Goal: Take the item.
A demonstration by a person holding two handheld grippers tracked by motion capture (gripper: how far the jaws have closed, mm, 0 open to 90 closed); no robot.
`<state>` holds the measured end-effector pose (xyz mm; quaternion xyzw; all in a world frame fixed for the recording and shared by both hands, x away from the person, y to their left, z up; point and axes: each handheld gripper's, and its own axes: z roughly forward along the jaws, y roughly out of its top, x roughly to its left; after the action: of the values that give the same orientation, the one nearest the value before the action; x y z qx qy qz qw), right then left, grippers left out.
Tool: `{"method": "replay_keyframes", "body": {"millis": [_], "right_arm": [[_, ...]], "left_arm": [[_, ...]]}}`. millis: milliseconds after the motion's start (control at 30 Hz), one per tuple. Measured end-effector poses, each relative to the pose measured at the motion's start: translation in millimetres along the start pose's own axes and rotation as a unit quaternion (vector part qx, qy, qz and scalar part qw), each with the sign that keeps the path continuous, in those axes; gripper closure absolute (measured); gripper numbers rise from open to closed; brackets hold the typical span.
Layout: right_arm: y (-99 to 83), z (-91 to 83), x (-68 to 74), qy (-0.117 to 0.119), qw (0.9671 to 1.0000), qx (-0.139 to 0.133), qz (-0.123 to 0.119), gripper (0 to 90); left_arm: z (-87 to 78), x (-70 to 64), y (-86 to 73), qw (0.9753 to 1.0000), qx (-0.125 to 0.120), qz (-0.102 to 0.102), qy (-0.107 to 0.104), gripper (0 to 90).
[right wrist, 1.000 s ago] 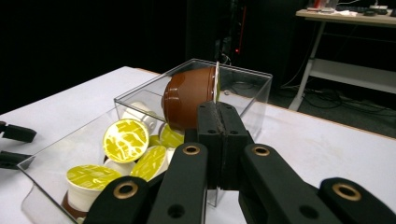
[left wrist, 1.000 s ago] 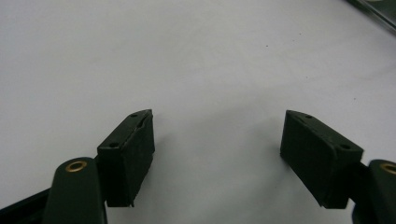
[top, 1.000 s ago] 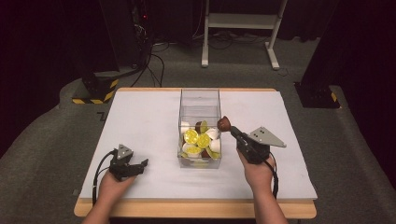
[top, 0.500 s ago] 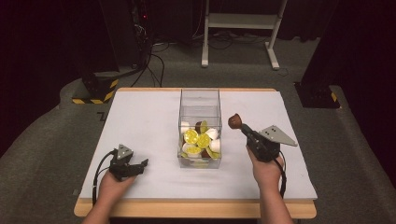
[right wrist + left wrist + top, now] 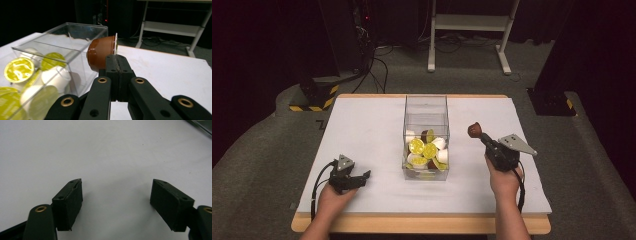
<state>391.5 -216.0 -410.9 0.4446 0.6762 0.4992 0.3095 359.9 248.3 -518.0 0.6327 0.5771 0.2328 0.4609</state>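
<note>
A clear plastic box [image 5: 426, 111] stands mid-table, holding several yellow-lidded and white coffee capsules [image 5: 423, 150]. To its right, my right gripper [image 5: 480, 135] is raised off the table and shut on the rim of a brown capsule [image 5: 474, 130]. The right gripper view has that brown capsule [image 5: 101, 53] pinched at its foil edge between the closed jaws, beside the box [image 5: 62, 40]. My left gripper [image 5: 362, 176] rests on the white table near the front left, open. In the left gripper view its pads [image 5: 70, 200] are wide apart over bare table with nothing between them.
The white table top [image 5: 362, 130] has bare room on both sides of the box. A white-framed stand [image 5: 469, 25] and dark equipment with cables [image 5: 362, 30] are on the floor beyond the far edge. A black-and-yellow striped base [image 5: 312, 97] sits past the far left corner.
My right gripper, holding the brown capsule, has moved right and away from the box rim. The left gripper has stayed put.
</note>
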Motion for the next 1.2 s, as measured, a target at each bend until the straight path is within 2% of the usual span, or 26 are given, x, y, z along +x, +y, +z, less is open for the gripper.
{"method": "replay_keyframes", "body": {"millis": [300,367,567,933,1200], "right_arm": [[-13.2,5.4,-20.2,-0.028,0.9993,0.02,0.014,90.0],[-17.9,6.5,-27.9,-0.041,0.9987,0.026,0.018,90.0],[-27.9,10.6,-39.0,-0.065,0.9967,0.047,0.016,90.0],[-46.8,22.5,-49.2,-0.092,0.9918,0.089,0.012,90.0],[-56.0,29.7,-50.5,-0.099,0.9885,0.114,0.005,90.0]], "left_arm": [[0.0,0.2,0.1,1.0,0.0,0.001,0.0,26.3],[-0.2,0.4,0.1,1.0,0.001,0.003,0.0,26.3],[0.1,-0.1,0.0,1.0,-0.001,-0.002,0.0,26.3],[0.1,-0.1,0.0,1.0,-0.001,-0.002,0.0,26.3],[0.0,0.0,0.1,1.0,0.0,-0.001,0.0,26.3]]}}
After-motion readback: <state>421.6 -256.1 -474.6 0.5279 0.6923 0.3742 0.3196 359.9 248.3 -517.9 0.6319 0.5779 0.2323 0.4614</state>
